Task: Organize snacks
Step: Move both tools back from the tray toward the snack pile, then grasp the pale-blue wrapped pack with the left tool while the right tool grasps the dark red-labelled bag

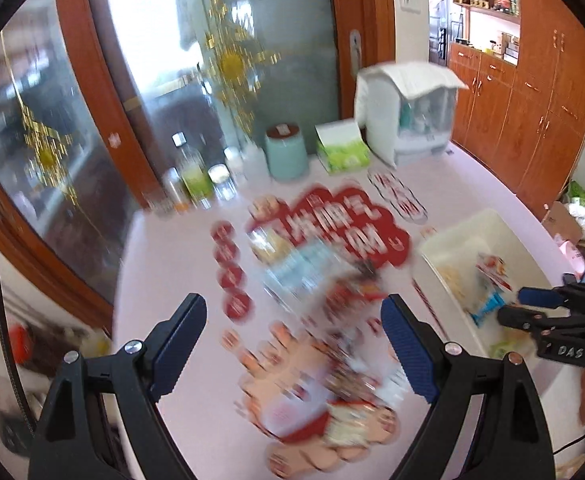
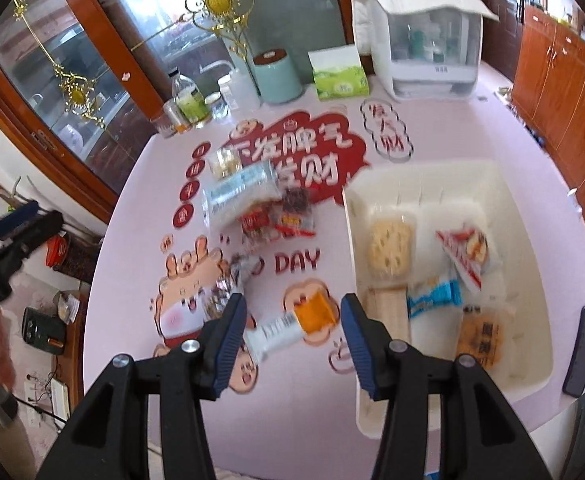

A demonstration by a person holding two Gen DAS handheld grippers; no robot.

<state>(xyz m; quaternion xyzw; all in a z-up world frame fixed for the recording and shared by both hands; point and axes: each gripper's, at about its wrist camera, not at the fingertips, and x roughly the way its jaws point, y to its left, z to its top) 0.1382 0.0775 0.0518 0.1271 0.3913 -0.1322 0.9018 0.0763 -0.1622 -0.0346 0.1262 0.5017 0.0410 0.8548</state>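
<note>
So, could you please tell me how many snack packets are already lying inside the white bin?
5 in the white bin: pale cracker pack, red-and-white pack, blue-and-white pack, tan bar, orange pack. More could hide behind the near wall.

Pale pink tabletop (image 2: 444, 136) with red cartoon decals. Far edge, left to right: clear glass bottles (image 2: 190, 100), mint-green cylindrical canister (image 2: 278, 78), green-white tissue box (image 2: 340, 74), white plastic lidded cabinet (image 2: 424, 40). Far right: brown wooden cupboards (image 1: 532, 112).

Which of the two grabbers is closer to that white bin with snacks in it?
Right. The right gripper hangs beside the white bin, one finger by its near corner. The left gripper is farther away, above the loose snacks mid-table.
</note>
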